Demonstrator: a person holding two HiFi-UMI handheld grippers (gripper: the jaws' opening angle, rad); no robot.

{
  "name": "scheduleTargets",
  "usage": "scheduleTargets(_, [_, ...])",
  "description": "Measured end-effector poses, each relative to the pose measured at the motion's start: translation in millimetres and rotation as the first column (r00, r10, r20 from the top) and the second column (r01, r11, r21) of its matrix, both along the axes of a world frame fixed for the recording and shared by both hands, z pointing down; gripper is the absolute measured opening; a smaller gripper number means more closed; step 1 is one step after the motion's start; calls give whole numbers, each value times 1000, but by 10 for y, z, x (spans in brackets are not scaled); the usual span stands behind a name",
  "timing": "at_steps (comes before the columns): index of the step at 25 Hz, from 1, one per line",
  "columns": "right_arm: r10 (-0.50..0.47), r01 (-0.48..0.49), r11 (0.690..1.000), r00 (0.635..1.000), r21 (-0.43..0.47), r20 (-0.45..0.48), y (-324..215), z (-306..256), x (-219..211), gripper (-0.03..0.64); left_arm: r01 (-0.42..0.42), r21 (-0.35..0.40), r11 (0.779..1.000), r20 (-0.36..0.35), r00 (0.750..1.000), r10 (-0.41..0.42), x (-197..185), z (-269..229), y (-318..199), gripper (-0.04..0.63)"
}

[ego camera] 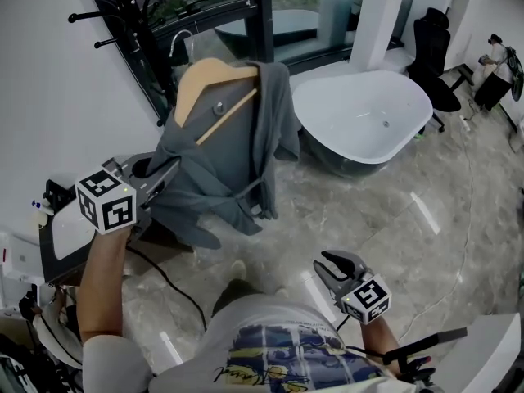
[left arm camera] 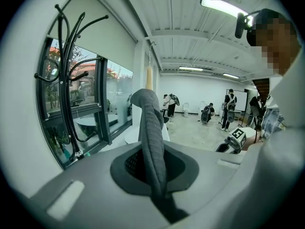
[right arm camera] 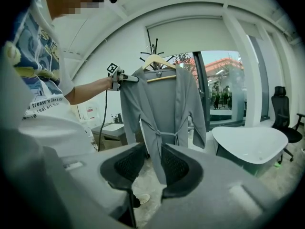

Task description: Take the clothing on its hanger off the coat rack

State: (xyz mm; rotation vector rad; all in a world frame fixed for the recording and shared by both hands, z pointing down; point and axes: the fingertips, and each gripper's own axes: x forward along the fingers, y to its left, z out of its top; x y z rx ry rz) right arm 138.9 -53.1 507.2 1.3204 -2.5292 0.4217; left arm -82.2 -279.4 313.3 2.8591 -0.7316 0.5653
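A grey robe (ego camera: 233, 150) hangs on a wooden hanger (ego camera: 214, 87) in front of the black coat rack (ego camera: 123, 15). My left gripper (ego camera: 166, 172) is shut on the robe's shoulder fabric (left arm camera: 151, 128), which runs up between the closed jaws (left arm camera: 153, 162). In the left gripper view the hanger's wooden tip (left arm camera: 149, 78) stands apart from the coat rack (left arm camera: 64, 75). My right gripper (ego camera: 327, 266) is low at the right, open and holding nothing. In the right gripper view its jaws (right arm camera: 150, 163) point at the robe (right arm camera: 162, 109) and hanger (right arm camera: 159, 62), a good way off.
A white bathtub (ego camera: 368, 117) stands on the marble floor to the right of the robe. A black office chair (ego camera: 434, 56) is at the far right. A window frame (ego camera: 213, 11) runs behind the rack. A desk (ego camera: 49, 236) and a cable (ego camera: 176, 289) lie at lower left.
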Motion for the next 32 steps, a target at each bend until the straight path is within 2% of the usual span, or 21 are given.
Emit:
scheduleTargets(4, [-4,4,1000,1000,-15,-7,122,79,81,109,-9,18,1000,10,1000,8,65,28,353,9])
scheduleTargets(17, [-36,35,999,999,25,15,105,-3,37,107,-71,37,997,5,997,71,233,-71,1316,9])
scheduleTargets(26, [-66,65,997,998,48,9,50,-65,-23,106,-104,49,993,15,995,103,293,-67,1612,9])
scheduleTargets(32, [-58,59,998,998,30,-22,56,-33,-16,97,-146,50,988,23,989,145,371,-52,1784,9])
